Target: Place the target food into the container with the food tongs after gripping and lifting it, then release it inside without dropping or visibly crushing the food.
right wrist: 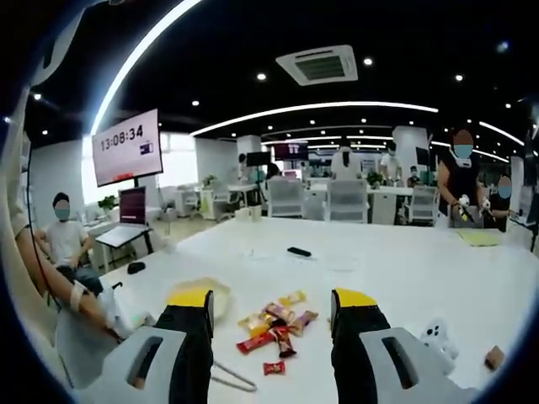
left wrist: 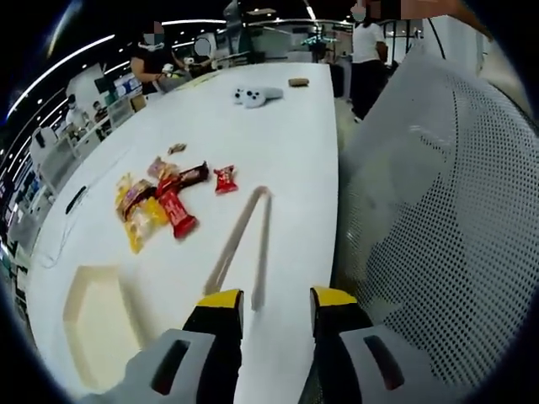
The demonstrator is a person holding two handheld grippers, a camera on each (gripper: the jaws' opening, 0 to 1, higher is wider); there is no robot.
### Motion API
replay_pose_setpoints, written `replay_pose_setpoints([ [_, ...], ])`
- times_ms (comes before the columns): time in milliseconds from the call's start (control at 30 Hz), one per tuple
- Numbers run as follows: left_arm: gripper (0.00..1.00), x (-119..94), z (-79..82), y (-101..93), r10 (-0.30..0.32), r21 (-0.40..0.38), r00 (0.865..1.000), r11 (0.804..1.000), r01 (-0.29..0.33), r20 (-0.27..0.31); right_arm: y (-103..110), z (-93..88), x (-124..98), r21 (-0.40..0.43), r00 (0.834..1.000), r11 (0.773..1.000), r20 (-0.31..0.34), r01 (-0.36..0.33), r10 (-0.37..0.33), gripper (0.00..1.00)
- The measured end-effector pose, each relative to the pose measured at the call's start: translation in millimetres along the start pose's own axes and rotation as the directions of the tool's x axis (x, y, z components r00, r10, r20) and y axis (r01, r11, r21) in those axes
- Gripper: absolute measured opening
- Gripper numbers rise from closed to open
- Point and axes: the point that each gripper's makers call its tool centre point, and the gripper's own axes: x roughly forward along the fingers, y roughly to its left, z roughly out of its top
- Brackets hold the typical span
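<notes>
Wooden food tongs (left wrist: 246, 244) lie on the white table (left wrist: 278, 143), just ahead of my open left gripper (left wrist: 276, 299), which holds nothing. A pile of wrapped snacks (left wrist: 164, 202) in red, yellow and brown packets lies left of the tongs. A pale square container (left wrist: 97, 316) sits at the lower left near the table edge. In the right gripper view the same snacks (right wrist: 274, 330) lie between my open right gripper's (right wrist: 274, 301) yellow-tipped jaws, farther off, with the container (right wrist: 202, 290) partly behind the left jaw and the tongs' tip (right wrist: 232, 379) low down.
A white mesh chair back (left wrist: 438, 227) stands close on the right of the table. A white game controller (left wrist: 255, 95) and a small brown item (left wrist: 298, 82) lie at the far end. A black remote (right wrist: 298, 252) rests on the table. People sit and stand around the office.
</notes>
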Motion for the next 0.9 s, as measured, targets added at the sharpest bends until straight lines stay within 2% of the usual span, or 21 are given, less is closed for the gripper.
replay_pose_setpoints([
  [267, 0.29, 8.1, -4.1, -0.7, -0.005, -0.015, 1.000, 1.000, 0.005, -0.011, 3.7, -2.6, 0.7, -0.002, 1.000, 1.000, -0.007, -0.006, 0.006, 0.56],
  [367, 0.28, 13.5, -8.2, 0.5, -0.009, -0.035, 0.999, 0.999, 0.007, -0.034, 3.9, -3.1, 0.3, -0.001, 1.000, 1.000, -0.009, -0.007, 0.007, 0.57],
  [633, 0.27, 19.8, -10.2, 4.3, 0.000, -0.075, 0.999, 0.997, -0.003, -0.040, 3.9, -6.0, -1.8, -0.002, 1.000, 1.000, -0.024, -0.005, 0.005, 0.56],
  [900, 0.25, 23.4, -14.8, 4.3, 0.004, -0.077, 0.999, 0.997, -0.009, -0.053, 5.2, -9.1, -1.7, 0.001, 0.999, 1.000, -0.036, -0.007, 0.007, 0.53],
])
